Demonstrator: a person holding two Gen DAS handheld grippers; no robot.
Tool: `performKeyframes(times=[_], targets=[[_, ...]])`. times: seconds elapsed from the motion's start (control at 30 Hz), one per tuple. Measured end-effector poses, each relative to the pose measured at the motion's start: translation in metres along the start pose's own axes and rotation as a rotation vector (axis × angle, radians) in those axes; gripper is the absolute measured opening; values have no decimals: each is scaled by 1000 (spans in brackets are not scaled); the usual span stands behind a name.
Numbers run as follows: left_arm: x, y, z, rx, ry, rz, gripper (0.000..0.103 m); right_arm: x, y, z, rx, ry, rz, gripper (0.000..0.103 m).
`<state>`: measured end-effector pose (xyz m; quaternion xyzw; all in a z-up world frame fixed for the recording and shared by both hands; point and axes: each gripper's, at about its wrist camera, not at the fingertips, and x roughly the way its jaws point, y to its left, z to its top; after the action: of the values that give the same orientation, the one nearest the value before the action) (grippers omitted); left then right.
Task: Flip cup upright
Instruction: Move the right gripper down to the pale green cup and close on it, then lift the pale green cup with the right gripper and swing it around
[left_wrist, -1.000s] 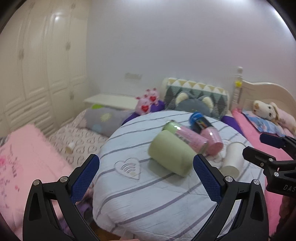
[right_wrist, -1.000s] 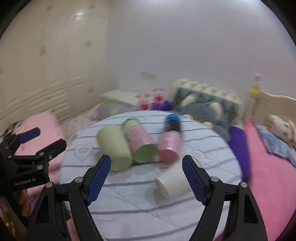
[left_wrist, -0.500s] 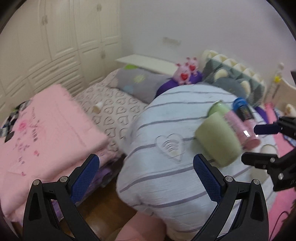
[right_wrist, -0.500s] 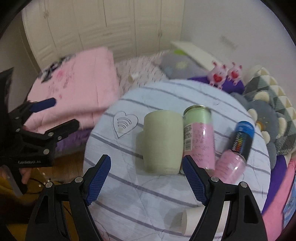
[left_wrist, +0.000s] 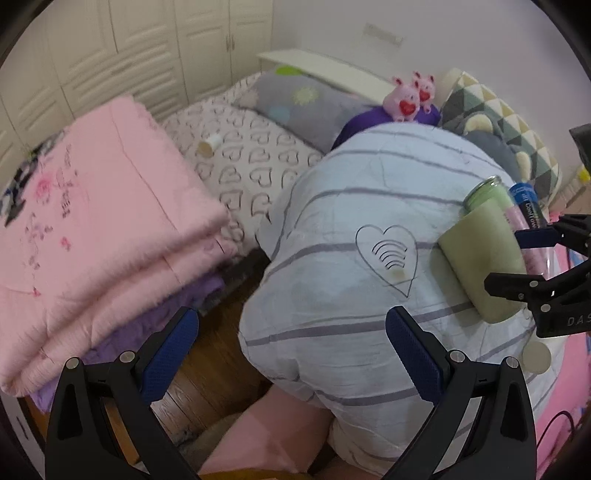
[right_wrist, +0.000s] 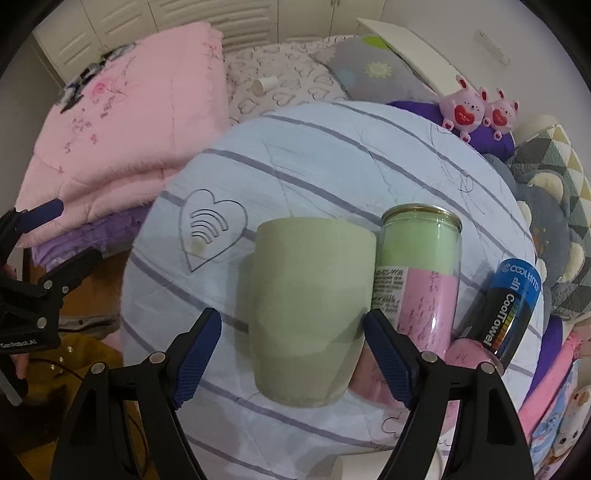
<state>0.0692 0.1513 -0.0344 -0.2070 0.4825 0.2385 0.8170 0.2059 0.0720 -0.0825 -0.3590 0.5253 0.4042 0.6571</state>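
Note:
A pale green cup (right_wrist: 306, 310) lies on its side on a round table with a striped light-blue cloth (right_wrist: 325, 155). My right gripper (right_wrist: 291, 343) is open, its blue pads either side of the cup's body, not closed on it. The cup also shows in the left wrist view (left_wrist: 484, 262), with the right gripper's fingers (left_wrist: 535, 236) over it. My left gripper (left_wrist: 291, 339) is open and empty, off the table's left edge, above the floor.
A green-and-pink jar (right_wrist: 421, 273) lies against the cup's right side; a blue CoolTowel tube (right_wrist: 511, 306) lies beyond it. A white cup (left_wrist: 535, 356) lies near the table's edge. Folded pink quilts (left_wrist: 92, 236) and a bed (left_wrist: 251, 147) are to the left.
My right gripper has moved down and closer, so the green cup now sits between its pads. My left gripper has swung left and tilted down, away from the table's objects.

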Motion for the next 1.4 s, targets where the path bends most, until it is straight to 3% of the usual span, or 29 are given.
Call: performKeyframes(times=[0.17, 0.4, 0.47, 0.57, 0.73, 1.1, 1.27, 1.4], targets=[[12, 5, 2, -28, 38, -3, 102, 18, 2, 13, -19, 85, -80, 82], [20, 7, 3, -34, 54, -12, 102, 47, 6, 25, -17, 169, -107, 83], [23, 8, 3, -35, 59, -10, 102, 54, 4, 26, 14, 196, -119, 83], [28, 9, 2, -36, 79, -18, 102, 57, -12, 26, 142, 241, -70, 80], [27, 8, 1, -27, 77, -23, 102, 47, -29, 21, 257, 263, -19, 79], [19, 7, 1, -15, 60, -21, 102, 21, -38, 12, 310, 253, 9, 79], [15, 6, 0, -10, 53, -25, 102, -4, -53, -8, 395, 230, 51, 79], [11, 2, 0, 13, 47, -24, 102, -29, -51, -21, 396, 202, 37, 79]])
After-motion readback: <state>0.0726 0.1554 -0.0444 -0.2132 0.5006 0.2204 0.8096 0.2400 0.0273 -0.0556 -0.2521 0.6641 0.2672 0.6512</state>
